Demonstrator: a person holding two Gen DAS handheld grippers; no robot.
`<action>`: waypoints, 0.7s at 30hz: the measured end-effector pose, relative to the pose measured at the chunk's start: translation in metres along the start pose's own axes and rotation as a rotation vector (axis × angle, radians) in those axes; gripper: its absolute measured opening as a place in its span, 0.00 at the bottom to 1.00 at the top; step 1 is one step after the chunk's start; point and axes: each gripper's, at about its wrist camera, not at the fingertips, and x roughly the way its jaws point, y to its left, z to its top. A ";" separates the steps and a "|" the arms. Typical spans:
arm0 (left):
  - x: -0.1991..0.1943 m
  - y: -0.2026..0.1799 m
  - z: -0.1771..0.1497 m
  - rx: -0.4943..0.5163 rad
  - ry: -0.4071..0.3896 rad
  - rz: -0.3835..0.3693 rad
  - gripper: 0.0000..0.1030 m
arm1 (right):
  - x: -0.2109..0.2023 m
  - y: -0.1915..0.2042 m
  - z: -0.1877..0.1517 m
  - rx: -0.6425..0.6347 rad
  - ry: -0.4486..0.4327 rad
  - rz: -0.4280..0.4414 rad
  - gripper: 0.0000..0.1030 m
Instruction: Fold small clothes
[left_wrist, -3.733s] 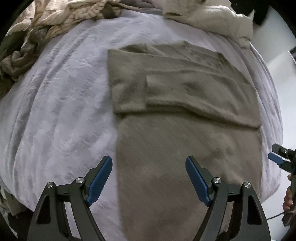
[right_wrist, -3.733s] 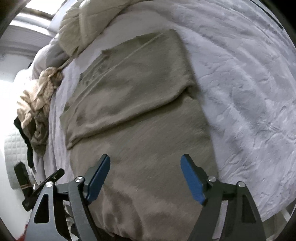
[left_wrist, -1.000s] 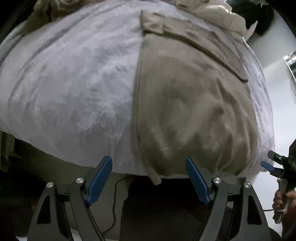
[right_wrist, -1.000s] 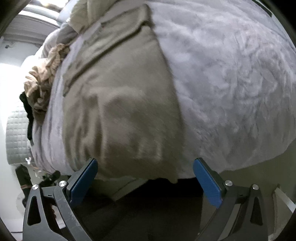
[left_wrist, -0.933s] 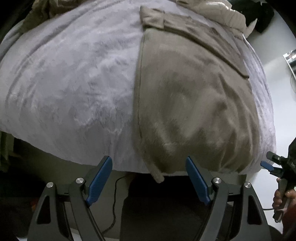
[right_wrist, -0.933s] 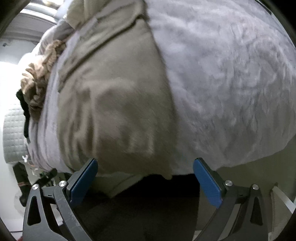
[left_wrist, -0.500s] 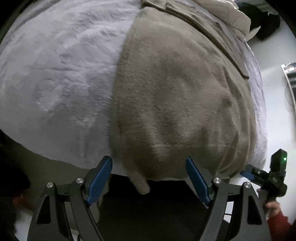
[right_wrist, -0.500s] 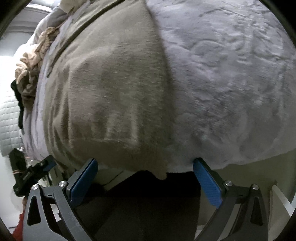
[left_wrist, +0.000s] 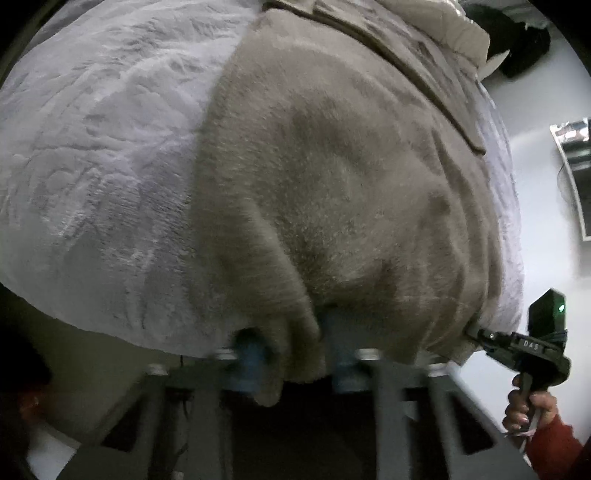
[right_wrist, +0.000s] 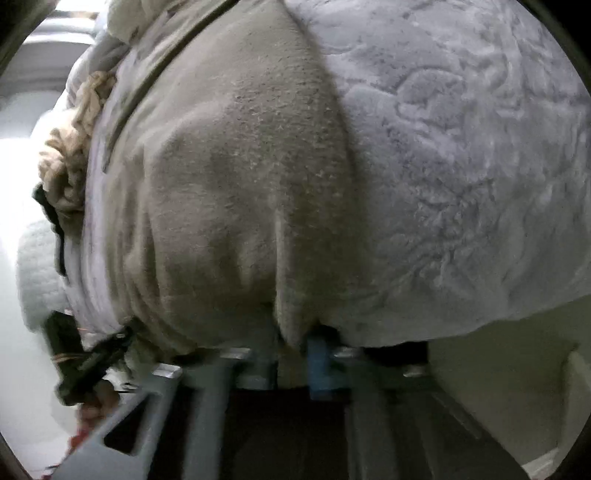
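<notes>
A taupe fleece garment lies lengthwise on a pale lilac blanket, and its near hem hangs over the bed's front edge. My left gripper is blurred, its blue pads drawn close with the hem's left corner pinched between them. At the far right of the left wrist view, my right gripper bites the hem's other corner. In the right wrist view, the same garment fills the middle, and my right gripper is shut on the hem. The left gripper shows at the lower left.
Crumpled beige clothes are piled on the bed's left side in the right wrist view. A cream cloth and a dark item lie at the far end. A hand with a red sleeve holds the right gripper. Below the bed's edge it is dark.
Both grippers came down from above the bed to its front edge, moved in on the hanging hem and went from wide open to shut on its two corners.
</notes>
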 end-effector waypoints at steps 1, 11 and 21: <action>-0.004 0.000 0.001 -0.009 -0.004 -0.016 0.15 | -0.003 0.002 -0.001 0.003 -0.004 0.027 0.12; -0.076 -0.033 0.058 0.034 -0.168 -0.151 0.15 | -0.054 0.038 0.034 0.047 -0.117 0.339 0.12; -0.080 -0.055 0.181 0.026 -0.338 -0.008 0.15 | -0.041 0.097 0.173 0.058 -0.165 0.341 0.12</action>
